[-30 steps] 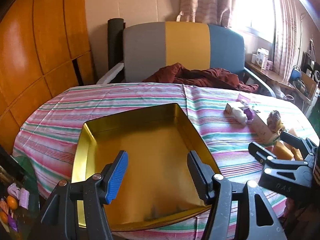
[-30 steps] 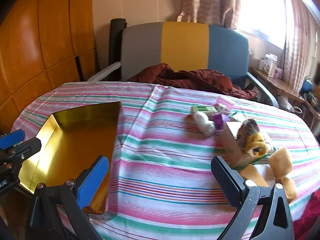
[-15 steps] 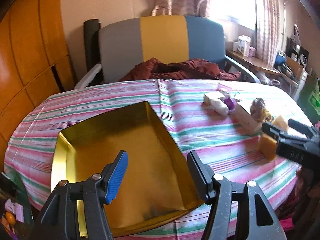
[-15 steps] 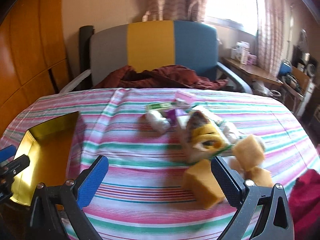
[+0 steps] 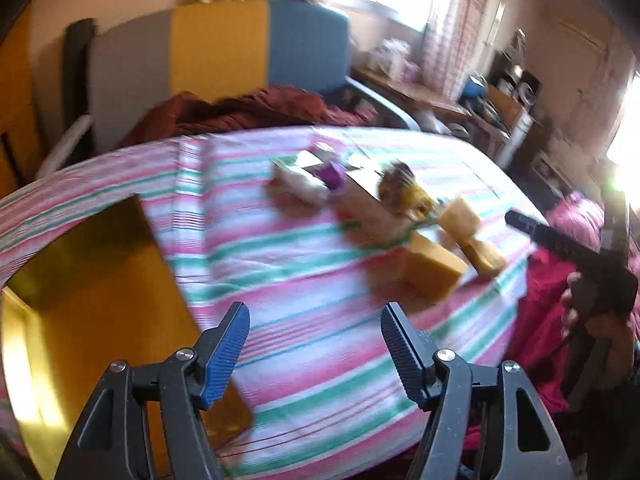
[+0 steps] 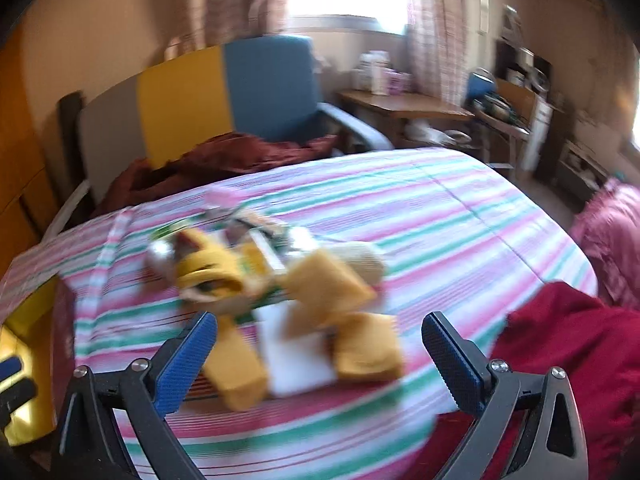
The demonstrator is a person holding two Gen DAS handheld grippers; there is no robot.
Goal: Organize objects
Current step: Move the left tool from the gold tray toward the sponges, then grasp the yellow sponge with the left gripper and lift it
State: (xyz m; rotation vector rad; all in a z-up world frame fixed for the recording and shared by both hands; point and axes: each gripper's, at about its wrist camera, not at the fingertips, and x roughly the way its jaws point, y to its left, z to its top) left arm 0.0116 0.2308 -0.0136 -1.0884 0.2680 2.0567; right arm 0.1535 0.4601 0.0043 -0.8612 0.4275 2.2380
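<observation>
Left gripper (image 5: 314, 338): jaws spread apart, nothing between the blue pads, fingers pointing forward and level. Right gripper (image 6: 319, 348): jaws spread wider, likewise holding nothing. In the left wrist view, a hand (image 5: 580, 312) grips the right gripper's handle.

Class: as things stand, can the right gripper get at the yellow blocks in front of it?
Probably yes: the right gripper is open and empty, the yellow blocks lie just beyond its fingers, nothing between.

The tray (image 5: 92, 300) lies left on the table (image 5: 320, 340), a cluster of objects (image 5: 400, 220) (seemingly sponges among them) right.
</observation>
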